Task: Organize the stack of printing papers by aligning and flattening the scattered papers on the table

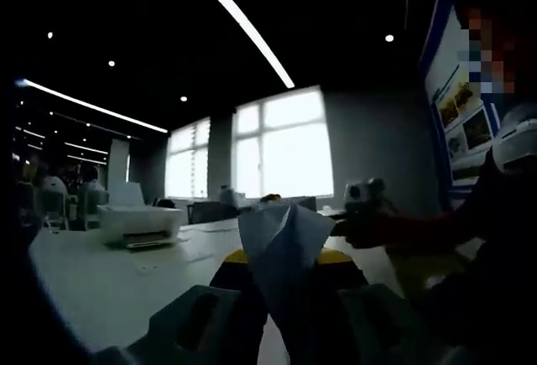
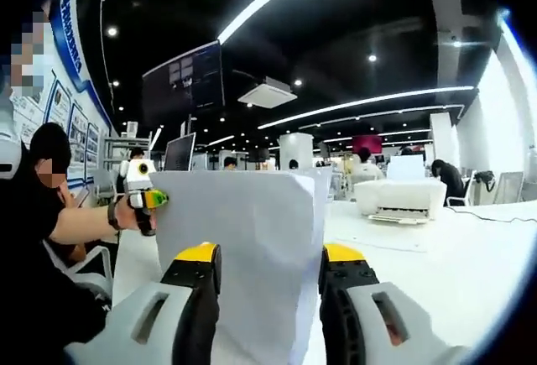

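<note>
Right gripper view: the white worktop (image 2: 470,256) stretches off under me, a printer (image 2: 401,199) near its far edge. The stack of papers (image 2: 243,256) stands upright above it, clamped between my right fingers (image 2: 198,274). My left fingers (image 1: 225,271) pinch its other edge, paper folded between them.

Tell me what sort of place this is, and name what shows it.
Probably an open-plan office or lab: a white printer on a long white table, a monitor and seated people further back, strip ceiling lights, and large windows.
</note>
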`<state>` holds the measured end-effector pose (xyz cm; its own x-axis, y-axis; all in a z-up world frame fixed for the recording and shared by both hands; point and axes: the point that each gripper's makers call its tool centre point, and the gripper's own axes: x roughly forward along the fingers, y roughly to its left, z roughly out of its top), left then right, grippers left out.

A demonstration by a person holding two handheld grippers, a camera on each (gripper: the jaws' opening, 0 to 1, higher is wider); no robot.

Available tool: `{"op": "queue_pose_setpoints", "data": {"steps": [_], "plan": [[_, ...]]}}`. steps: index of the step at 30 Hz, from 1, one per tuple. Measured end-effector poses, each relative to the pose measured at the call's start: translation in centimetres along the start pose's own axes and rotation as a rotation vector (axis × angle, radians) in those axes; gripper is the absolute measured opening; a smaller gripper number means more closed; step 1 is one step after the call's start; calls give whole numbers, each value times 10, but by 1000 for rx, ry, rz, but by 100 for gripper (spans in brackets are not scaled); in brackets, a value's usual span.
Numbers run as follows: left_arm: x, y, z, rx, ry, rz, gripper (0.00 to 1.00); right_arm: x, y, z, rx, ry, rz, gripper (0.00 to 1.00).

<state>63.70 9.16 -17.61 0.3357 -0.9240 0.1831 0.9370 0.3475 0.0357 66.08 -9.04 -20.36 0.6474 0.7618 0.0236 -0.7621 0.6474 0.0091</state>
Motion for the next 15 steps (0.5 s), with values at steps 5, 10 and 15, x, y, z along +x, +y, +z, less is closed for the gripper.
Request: {"op": "queue_pose_setpoints", "data": {"steps": [5, 10, 15], "plan": [[-2, -2, 0, -12, -3, -17, 12, -5, -2, 0, 1, -9, 44, 25], [-2, 0, -1, -10, 2, -7, 7, -7, -5, 1, 18, -27, 69, 15], [-2, 5, -1, -17, 10, 13, 6, -9, 3, 3, 16, -41, 104, 2]]}}
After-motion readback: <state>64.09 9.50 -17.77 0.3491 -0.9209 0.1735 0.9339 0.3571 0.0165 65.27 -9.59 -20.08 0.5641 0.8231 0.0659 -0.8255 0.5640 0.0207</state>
